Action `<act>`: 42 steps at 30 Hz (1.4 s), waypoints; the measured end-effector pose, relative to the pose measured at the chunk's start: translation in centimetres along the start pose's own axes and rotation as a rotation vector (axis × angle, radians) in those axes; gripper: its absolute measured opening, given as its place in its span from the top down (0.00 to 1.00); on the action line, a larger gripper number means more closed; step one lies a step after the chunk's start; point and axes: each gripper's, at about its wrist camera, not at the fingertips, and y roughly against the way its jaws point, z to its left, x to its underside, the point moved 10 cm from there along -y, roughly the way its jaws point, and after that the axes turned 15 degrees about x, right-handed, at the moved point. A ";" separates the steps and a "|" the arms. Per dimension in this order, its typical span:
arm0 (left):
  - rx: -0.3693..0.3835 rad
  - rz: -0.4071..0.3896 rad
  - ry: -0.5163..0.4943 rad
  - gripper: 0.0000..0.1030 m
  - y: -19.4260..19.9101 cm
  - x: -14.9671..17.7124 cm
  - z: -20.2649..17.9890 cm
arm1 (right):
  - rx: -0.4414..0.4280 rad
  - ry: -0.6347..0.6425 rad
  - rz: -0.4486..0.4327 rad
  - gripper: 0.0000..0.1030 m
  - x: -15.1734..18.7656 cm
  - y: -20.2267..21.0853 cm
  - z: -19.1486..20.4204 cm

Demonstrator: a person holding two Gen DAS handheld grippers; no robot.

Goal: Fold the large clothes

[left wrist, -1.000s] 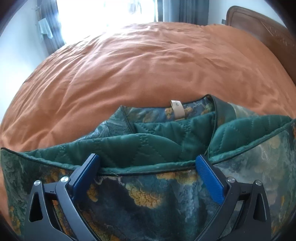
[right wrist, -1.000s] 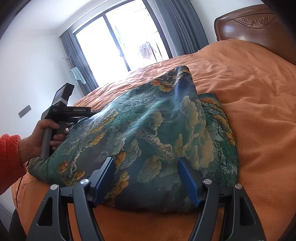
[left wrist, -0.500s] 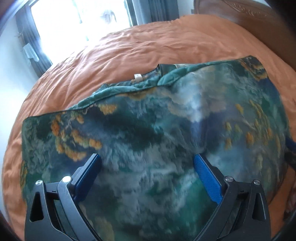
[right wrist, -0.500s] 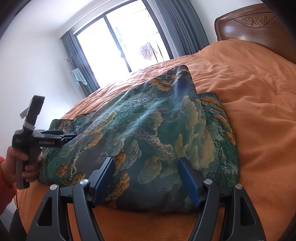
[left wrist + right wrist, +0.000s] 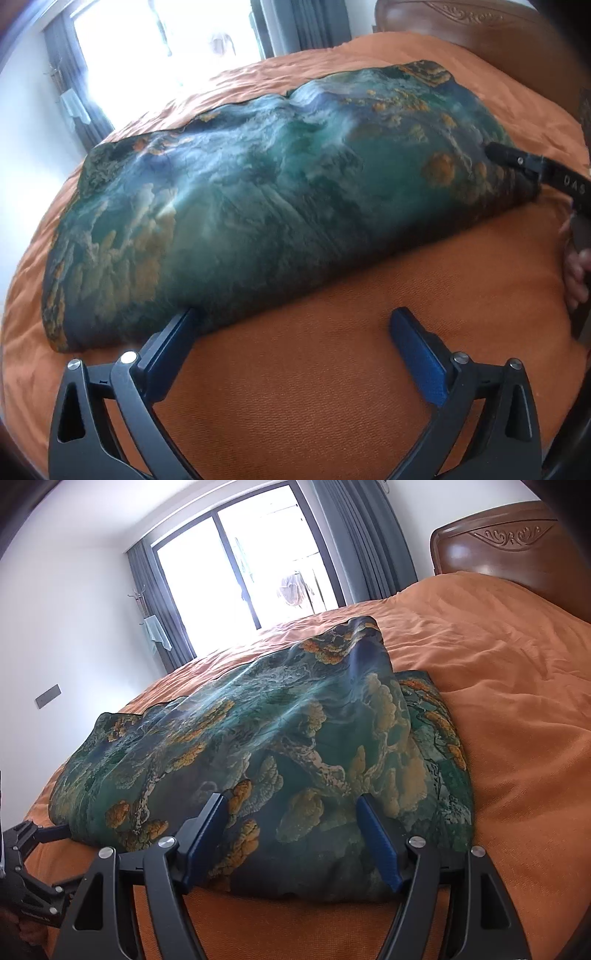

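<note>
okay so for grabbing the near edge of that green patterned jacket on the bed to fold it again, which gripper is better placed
Probably the right gripper: its open jaws already straddle the jacket hem. The left gripper mostly faces bare orange bedspread.

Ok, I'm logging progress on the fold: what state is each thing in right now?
Jacket: folded over, patterned side up, lying on the bed.
Bedspread: spread out, wrinkled.
Left gripper: open, holding nothing, at the jacket's near edge.
Right gripper: open, fingers either side of the jacket's edge.
Curtains: drawn back.
</note>
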 end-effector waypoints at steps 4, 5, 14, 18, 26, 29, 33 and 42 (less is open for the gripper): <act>0.122 0.010 0.133 0.00 -2.1 1.7 1.1 | 0.066 -0.017 0.007 0.29 0.1 1.1 -0.4; 0.143 0.009 0.143 0.00 -2.2 1.7 1.2 | 0.081 -0.025 0.008 0.29 0.3 1.7 -0.5; 0.127 0.003 0.134 0.01 -2.0 1.7 1.0 | 0.124 -0.114 0.165 0.28 5.1 2.6 -1.5; 0.130 0.012 0.141 0.01 -2.2 1.8 1.1 | 0.168 -0.062 0.174 0.27 5.5 1.7 -1.1; 0.042 -0.024 0.121 0.00 -1.7 1.6 0.5 | 0.221 0.040 0.168 0.19 6.4 0.8 -0.2; 0.006 -0.029 0.084 0.00 -1.6 1.2 0.1 | 0.224 0.050 0.170 0.17 6.5 0.5 0.0; 0.018 -0.035 0.057 0.00 -1.6 0.9 -0.1 | 0.231 0.065 0.165 0.16 6.8 0.5 0.1; 0.071 0.008 0.097 0.01 -1.4 2.1 0.8 | 0.240 0.079 0.156 0.15 7.2 0.6 0.4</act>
